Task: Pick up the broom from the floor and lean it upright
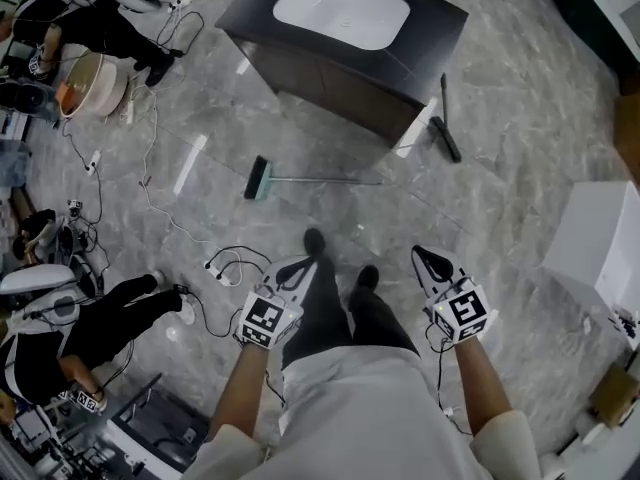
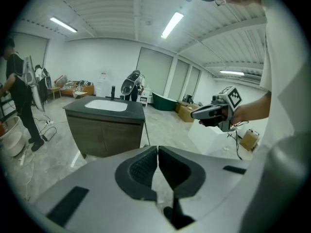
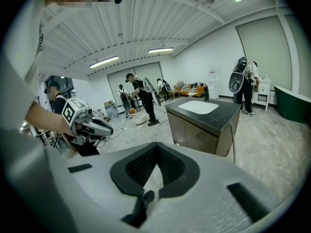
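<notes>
The broom (image 1: pixel 262 179) lies flat on the grey marbled floor, its green head to the left and its thin handle (image 1: pixel 330 180) running right, just in front of the dark cabinet. Both grippers hang in the air short of it, level with the person's legs. My left gripper (image 1: pixel 300 264) has its jaws together with nothing between them, as the left gripper view also shows (image 2: pixel 158 150). My right gripper (image 1: pixel 428 256) is likewise shut and empty (image 3: pixel 156 146). The broom is not seen in either gripper view.
A dark cabinet (image 1: pixel 330 68) with a white sink (image 1: pixel 342 10) stands beyond the broom. A dark long-handled tool (image 1: pixel 445 128) rests by its right corner. A white box (image 1: pixel 600 238) stands at right. Cables (image 1: pixel 225 263), gear and people (image 1: pixel 120 313) crowd the left.
</notes>
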